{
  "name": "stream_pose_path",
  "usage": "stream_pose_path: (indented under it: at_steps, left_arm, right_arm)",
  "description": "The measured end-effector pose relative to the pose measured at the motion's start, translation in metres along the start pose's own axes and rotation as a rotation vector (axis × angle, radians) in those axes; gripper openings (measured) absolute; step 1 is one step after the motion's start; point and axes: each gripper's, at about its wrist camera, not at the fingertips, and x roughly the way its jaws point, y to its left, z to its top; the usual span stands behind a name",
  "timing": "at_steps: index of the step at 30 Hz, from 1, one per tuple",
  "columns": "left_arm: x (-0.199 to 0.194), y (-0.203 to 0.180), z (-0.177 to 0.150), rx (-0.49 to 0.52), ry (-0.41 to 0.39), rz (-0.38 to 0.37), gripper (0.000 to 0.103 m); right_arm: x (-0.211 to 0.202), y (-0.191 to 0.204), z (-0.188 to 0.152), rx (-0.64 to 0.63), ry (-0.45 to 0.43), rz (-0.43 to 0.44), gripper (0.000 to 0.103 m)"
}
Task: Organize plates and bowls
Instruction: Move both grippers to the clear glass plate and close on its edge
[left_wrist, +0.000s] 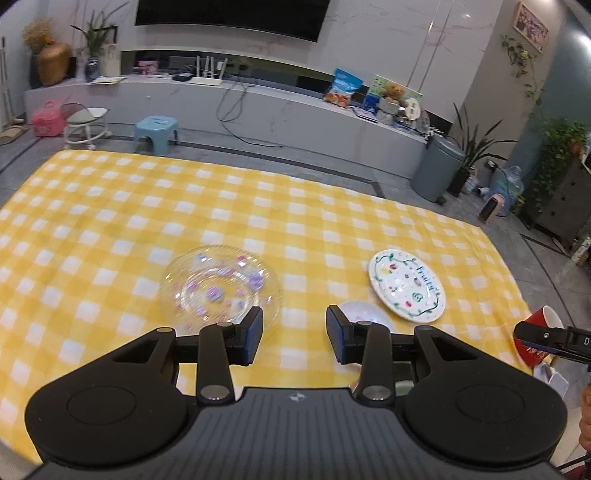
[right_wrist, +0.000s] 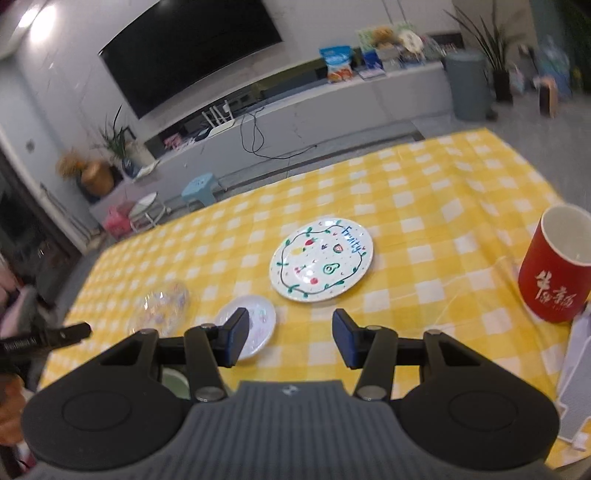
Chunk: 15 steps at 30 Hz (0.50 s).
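both pairs of fingers stand released, jaws apart with nothing between them: the left gripper (left_wrist: 294, 334) hangs over the near part of the yellow checked surface (left_wrist: 110, 206), and the right gripper (right_wrist: 290, 339) does the same a little further along, its tip just visible at the edge of the left wrist view.

just beyond the left fingers sits a clear glass plate (left_wrist: 220, 286) with purple dots, lying flat. beside it, nearer the middle and partly hidden behind the left gripper's right finger, is a small white bowl (left_wrist: 364, 314); in the right wrist view that same small white bowl (right_wrist: 255, 325) lies just behind the left finger of the right gripper. further out is the white painted plate (left_wrist: 406, 288) with fruit drawings and a green vine border, flat and apart from the others. a red mug (right_wrist: 554, 269) stands upright at the far right, beside a white rack-like thing (right_wrist: 576, 373) at the surface's edge.

all three dishes look stiff, smooth and breakable, so likely slippery under the pads. the glass plate is probably the heaviest and hardest to judge by eye, since its rim barely shows. each lies flat, so the only real hold is the rim: one finger over the lip, the other sliding under the raised edge. the bowl's taller wall should give the easiest pinch.
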Motion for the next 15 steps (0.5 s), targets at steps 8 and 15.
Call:
stream_pose_path:
  at_steps: [8,15]
  left_arm:
    - [0.045,0.037,0.006,-0.203,0.018,0.183,0.043]
    - [0.074,0.070,-0.001,-0.291,0.070,0.259,0.043]
  right_arm:
    - [0.060,0.024,0.034,-0.142,0.167,0.181,0.050]
    - [0.142,0.086,0.054,-0.324,0.376,0.348,0.049]
